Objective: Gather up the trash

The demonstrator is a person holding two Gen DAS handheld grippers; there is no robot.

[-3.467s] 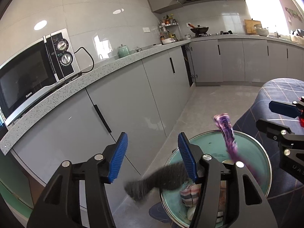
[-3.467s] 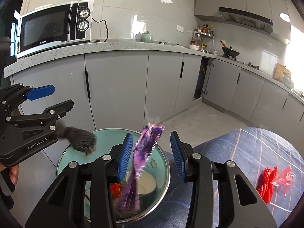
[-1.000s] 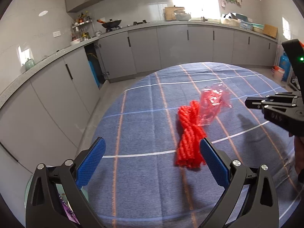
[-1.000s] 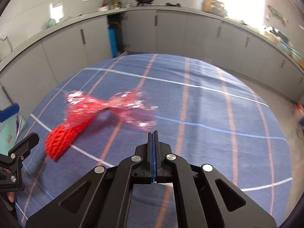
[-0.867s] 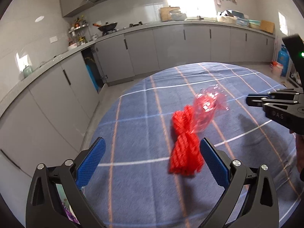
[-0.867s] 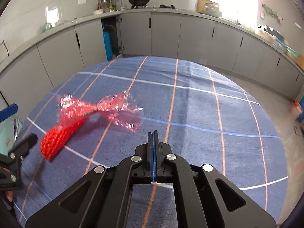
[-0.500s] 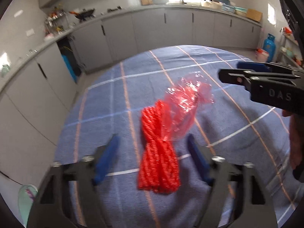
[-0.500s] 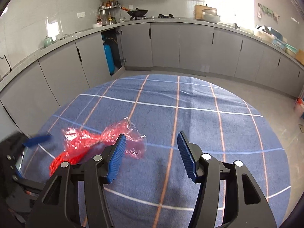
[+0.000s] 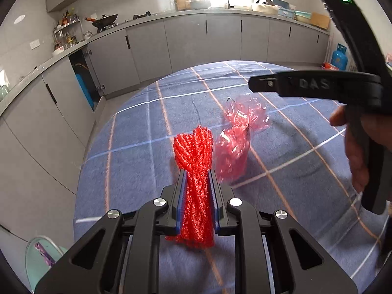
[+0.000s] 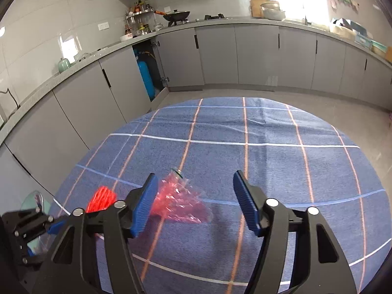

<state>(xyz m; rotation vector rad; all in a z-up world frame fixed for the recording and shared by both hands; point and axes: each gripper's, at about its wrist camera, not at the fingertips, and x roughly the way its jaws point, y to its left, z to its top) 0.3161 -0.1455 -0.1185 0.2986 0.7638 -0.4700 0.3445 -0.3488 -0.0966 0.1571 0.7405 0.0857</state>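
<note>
The red mesh bundle [image 9: 196, 171] looks light, soft and springy — the left tongs [image 9: 197, 196] have just been closing and now pinch it mid-length on the blue checked worktop [image 9: 137, 161]. Just beside it lies a crinkled red cellophane wrapper [image 10: 178, 204], likely slippery and best gathered at its bunched neck; the right tongs [image 10: 193, 203], just opened, stand empty around it.

A blue checked cloth [image 10: 269, 161] covers the bench; grey cabinets [image 10: 215, 56] ring the room; a wok [image 10: 176, 14] sits at twelve o'clock; a blue gas cylinder [image 9: 339, 56] stands at two o'clock in the left view.
</note>
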